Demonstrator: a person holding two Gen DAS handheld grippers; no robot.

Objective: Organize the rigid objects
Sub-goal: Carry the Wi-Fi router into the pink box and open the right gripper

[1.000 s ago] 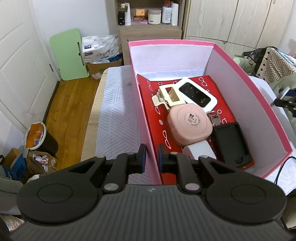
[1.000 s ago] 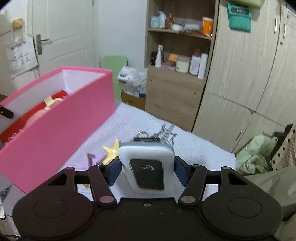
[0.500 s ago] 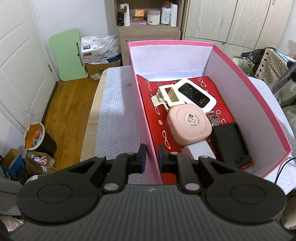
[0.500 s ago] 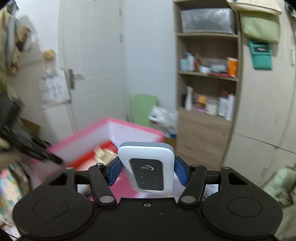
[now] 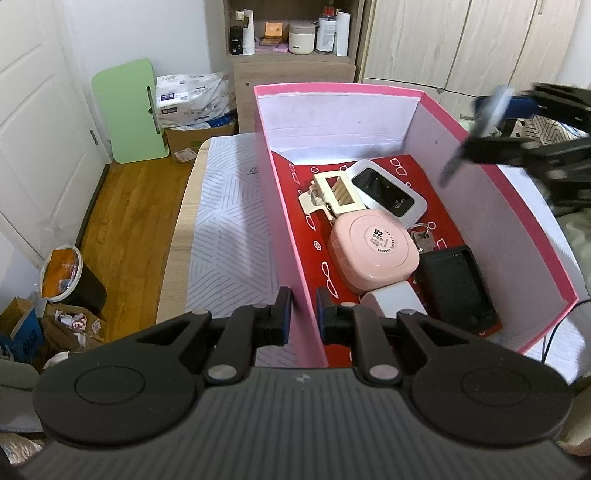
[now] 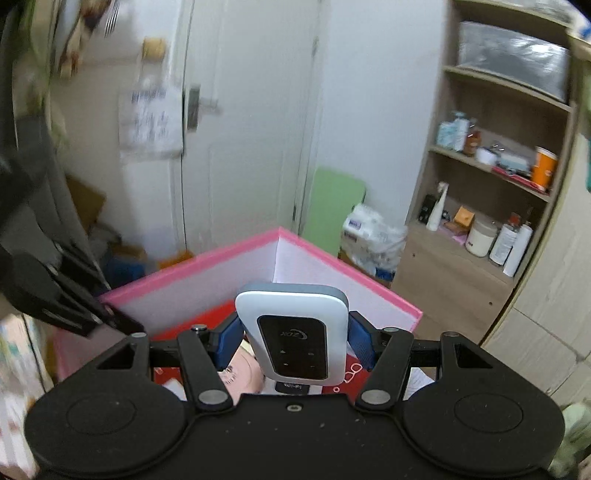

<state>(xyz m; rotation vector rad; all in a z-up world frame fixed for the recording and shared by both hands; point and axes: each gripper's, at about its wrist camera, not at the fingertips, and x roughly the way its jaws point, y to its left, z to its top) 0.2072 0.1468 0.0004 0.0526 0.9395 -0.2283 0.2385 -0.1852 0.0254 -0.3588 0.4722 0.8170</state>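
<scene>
A pink box point(image 5: 369, 88) stands on the table, red-lined inside. In it lie a white pocket router point(image 5: 388, 190), a cream hair clip point(image 5: 332, 192), a pink rounded case point(image 5: 375, 247), keys point(image 5: 421, 236), a black case point(image 5: 454, 288) and a white object point(image 5: 395, 299). My left gripper point(image 5: 304, 321) is shut on the box's left wall near its front corner. My right gripper point(image 6: 295, 341) is shut on a second white router point(image 6: 291, 332), held upright above the pink box point(image 6: 221, 258). In the left wrist view the right gripper point(image 5: 517, 122) shows blurred over the box's right rim.
The table point(image 5: 229, 229) has a striped white cloth left of the box. On the floor to the left stand a bin point(image 5: 70, 273) and cartons. A green board point(image 5: 129, 110) leans on the wall. A shelf unit point(image 5: 288, 33) with bottles and wardrobes stand behind.
My right gripper has carried the white router up from beside the box to above its open top, rolling as it went. It has come into the left wrist view. The left gripper kept still.
</scene>
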